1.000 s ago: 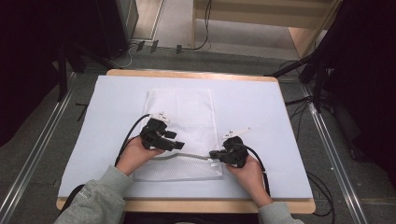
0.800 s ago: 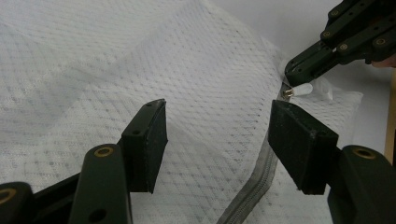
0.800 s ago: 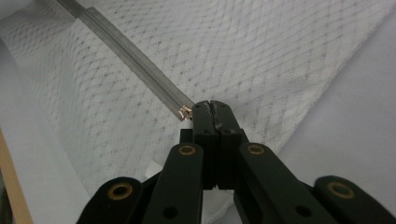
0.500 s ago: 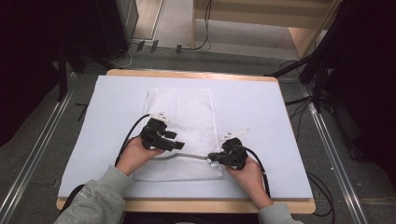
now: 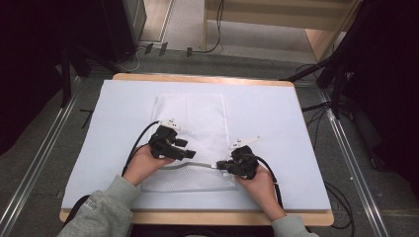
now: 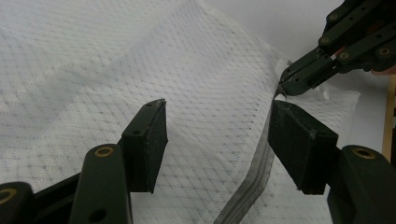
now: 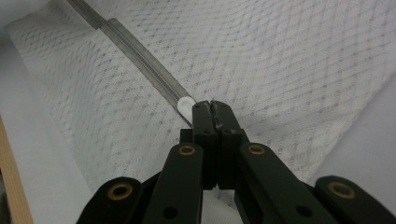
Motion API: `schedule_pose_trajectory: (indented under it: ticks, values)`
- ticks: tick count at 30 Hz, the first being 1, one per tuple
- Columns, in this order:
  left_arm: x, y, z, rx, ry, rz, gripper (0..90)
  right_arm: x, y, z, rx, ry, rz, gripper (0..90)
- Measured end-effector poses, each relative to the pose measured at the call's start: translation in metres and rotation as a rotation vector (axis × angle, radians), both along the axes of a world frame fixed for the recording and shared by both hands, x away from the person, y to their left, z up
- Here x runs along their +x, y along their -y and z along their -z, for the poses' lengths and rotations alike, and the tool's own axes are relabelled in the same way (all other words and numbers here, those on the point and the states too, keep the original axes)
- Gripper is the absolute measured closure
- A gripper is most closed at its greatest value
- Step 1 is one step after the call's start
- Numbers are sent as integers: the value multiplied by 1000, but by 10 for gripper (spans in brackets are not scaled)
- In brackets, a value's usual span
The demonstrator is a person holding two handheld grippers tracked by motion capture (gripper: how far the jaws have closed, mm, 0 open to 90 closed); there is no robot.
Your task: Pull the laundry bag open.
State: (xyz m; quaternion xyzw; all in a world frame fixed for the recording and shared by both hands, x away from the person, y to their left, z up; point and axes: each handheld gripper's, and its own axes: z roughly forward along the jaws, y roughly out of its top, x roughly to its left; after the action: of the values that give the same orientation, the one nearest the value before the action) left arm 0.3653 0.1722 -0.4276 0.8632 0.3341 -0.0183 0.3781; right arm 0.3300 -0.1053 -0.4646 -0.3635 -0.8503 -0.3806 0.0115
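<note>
White mesh bag (image 5: 192, 123) flat on the table cover (image 5: 267, 113), right gripper (image 5: 223, 167) pinched tight on the zipper pull (image 7: 185, 105) near the bag's right edge, left gripper (image 5: 190, 154) wide apart over the zipper (image 6: 252, 186), bare cover all around.

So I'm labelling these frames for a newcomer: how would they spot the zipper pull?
On the pale blue table cover lies a white mesh bag. Along its near end runs a grey zipper. The pull is the small white tab at the zipper's end, pinched by the right gripper.

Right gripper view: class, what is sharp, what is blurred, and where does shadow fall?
Right gripper view: shut right claw sharp, white mesh laundry bag softer far off, shadow under the claw. Left gripper view: open left claw slightly blurred.
</note>
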Motion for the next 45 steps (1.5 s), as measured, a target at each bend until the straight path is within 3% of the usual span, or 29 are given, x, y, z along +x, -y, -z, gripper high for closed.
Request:
schedule_pose_trajectory:
  ticks: [12, 22, 30, 35, 39, 45]
  values:
    - [-5, 10, -2, 0, 6, 27, 391, 3, 18, -5, -21, 36, 33, 900]
    - [-8, 24, 2, 9, -13, 66, 399, 2, 16, 1, -70, 32, 29, 900]
    - [-10, 36, 5, 5, -30, 84, 416, 1, 15, 3, -67, 39, 29, 891]
    - [-12, 42, 7, 1, -49, 92, 487, -1, 14, 4, -67, 55, 27, 889]
    - [-13, 46, 9, -9, -69, 114, 629, -2, 13, 5, -65, 63, 26, 887]
    - [-14, 52, 11, -20, -84, 132, 740, -2, 13, 5, -70, 80, 20, 889]
